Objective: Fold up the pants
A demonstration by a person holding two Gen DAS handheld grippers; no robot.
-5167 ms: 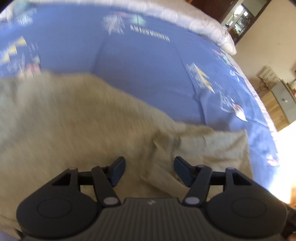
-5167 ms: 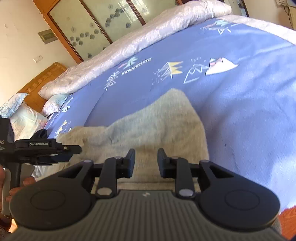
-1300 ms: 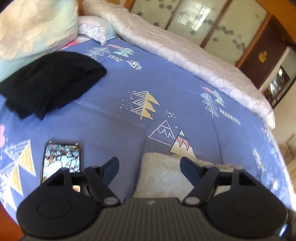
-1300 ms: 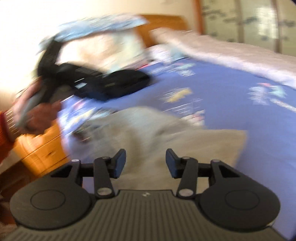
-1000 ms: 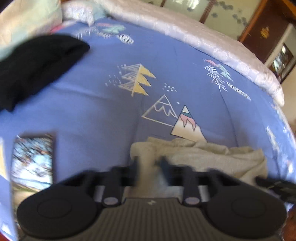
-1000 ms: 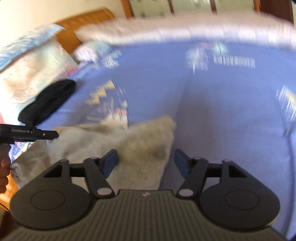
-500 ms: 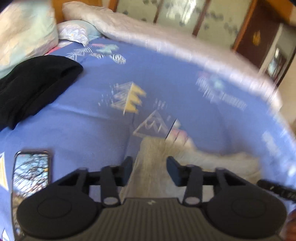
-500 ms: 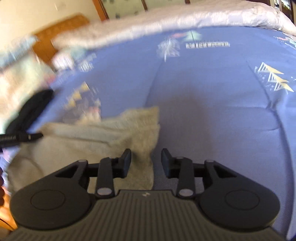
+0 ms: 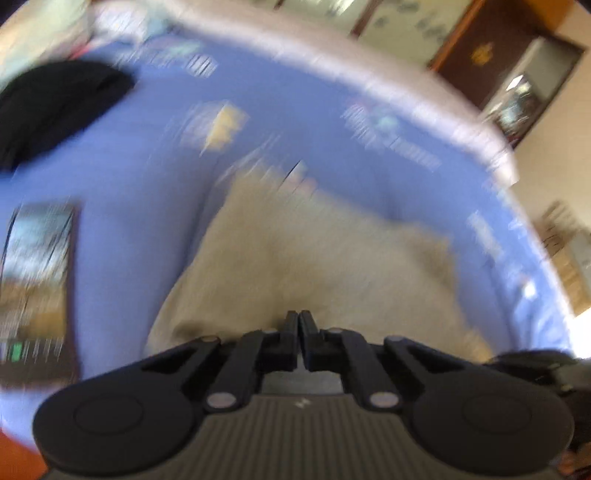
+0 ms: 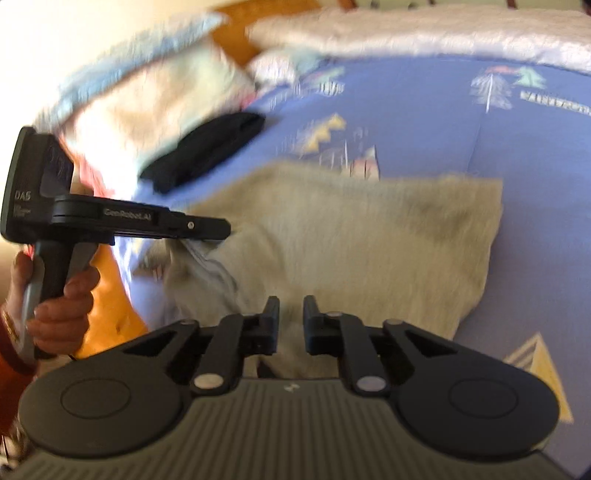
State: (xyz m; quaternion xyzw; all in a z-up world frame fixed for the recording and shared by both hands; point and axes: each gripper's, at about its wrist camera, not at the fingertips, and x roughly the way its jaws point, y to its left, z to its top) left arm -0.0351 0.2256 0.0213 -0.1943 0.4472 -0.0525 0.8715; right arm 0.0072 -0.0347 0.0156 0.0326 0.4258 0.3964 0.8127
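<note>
The beige fleece pants (image 9: pixel 314 258) lie bunched in a folded heap on the blue bedspread (image 9: pixel 155 177); they also show in the right wrist view (image 10: pixel 369 240). My left gripper (image 9: pixel 299 321) has its fingers pressed together at the near edge of the pants; in the right wrist view (image 10: pixel 207 230) its tip pinches a fold of the cloth. My right gripper (image 10: pixel 291 314) has its fingers slightly apart over the near edge of the pants, with cloth showing in the gap. Both views are motion-blurred.
A black garment (image 9: pixel 55 107) lies at the far left near the pillows (image 10: pixel 159 110). A phone (image 9: pixel 37 277) lies on the bedspread to the left of the pants. A white quilt (image 10: pixel 424 29) runs along the bed's far side. A wardrobe (image 9: pixel 480 55) stands behind.
My left gripper has closed from partly open to shut on the pants' edge. My right gripper has narrowed a little more over the cloth. Both have swung, and the pants have shifted.
</note>
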